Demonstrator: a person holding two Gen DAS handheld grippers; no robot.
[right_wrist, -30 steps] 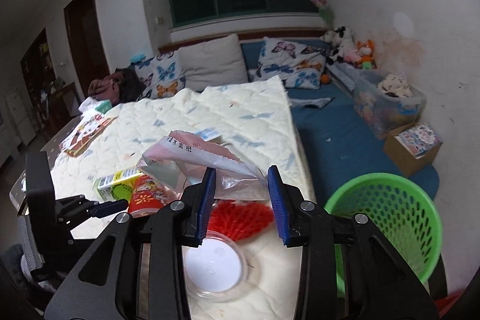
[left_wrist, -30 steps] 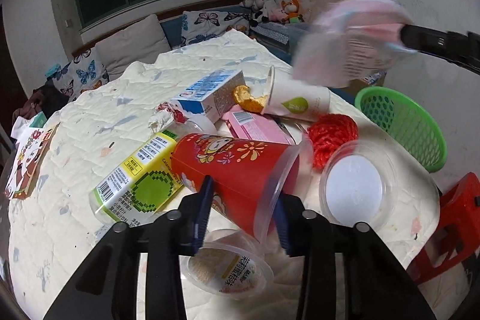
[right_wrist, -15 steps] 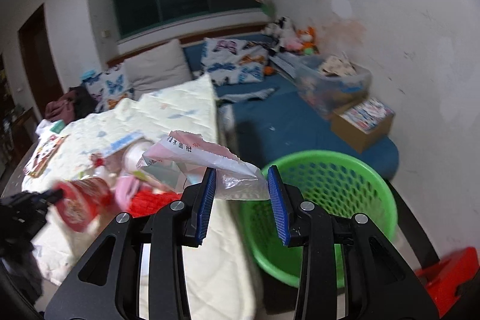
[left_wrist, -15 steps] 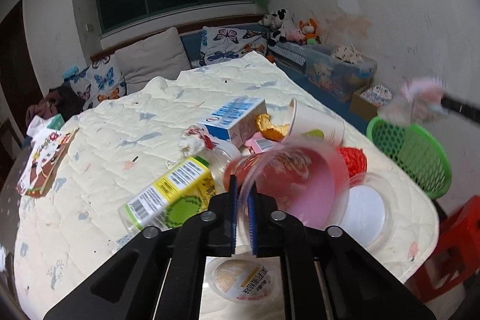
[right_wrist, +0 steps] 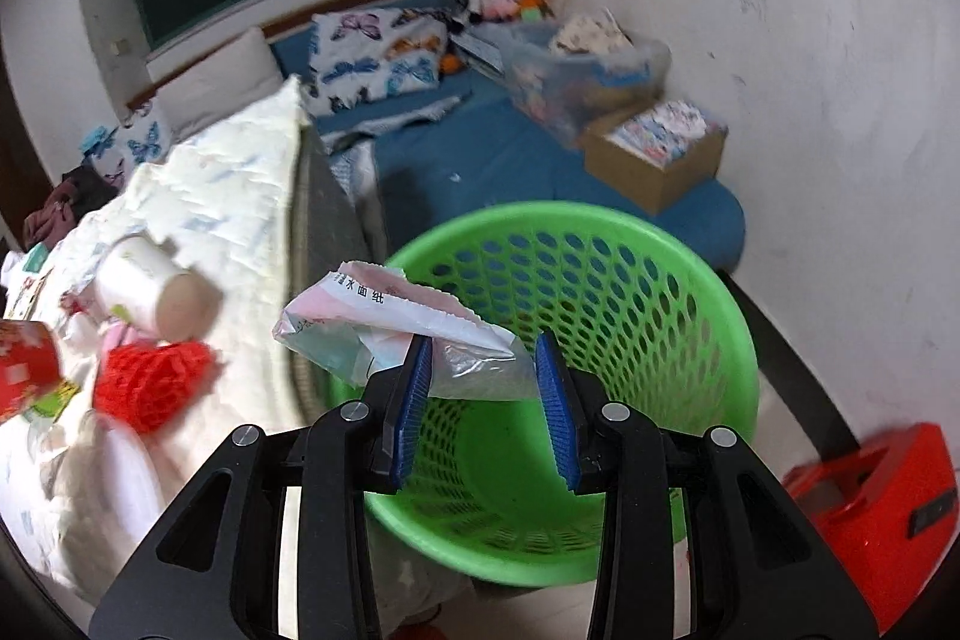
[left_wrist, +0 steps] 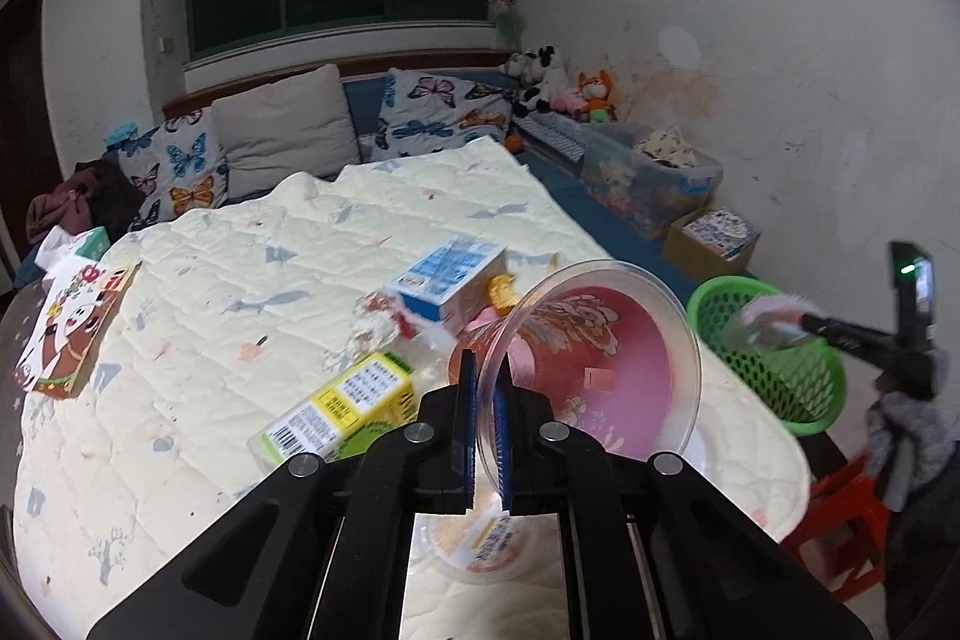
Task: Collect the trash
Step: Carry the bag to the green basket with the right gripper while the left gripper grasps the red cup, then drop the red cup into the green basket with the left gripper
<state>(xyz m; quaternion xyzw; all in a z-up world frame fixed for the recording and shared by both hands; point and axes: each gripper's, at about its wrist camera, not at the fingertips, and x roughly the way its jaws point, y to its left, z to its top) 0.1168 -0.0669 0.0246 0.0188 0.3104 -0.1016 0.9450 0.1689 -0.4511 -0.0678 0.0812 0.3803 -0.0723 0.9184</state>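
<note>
Both tongs moved: wrapper [right_wrist: 390, 334] now above basket [right_wrist: 690, 316], cup [left_wrist: 576, 364] lifted

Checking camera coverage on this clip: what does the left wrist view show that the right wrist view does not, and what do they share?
Only the left wrist view shows the left gripper clamped on the rim of the red cup, the blue carton and the yellow carton. Only the right wrist view shows the right gripper with the plastic wrapper between its fingers, and the basket's inside. Both show the green basket.
</note>
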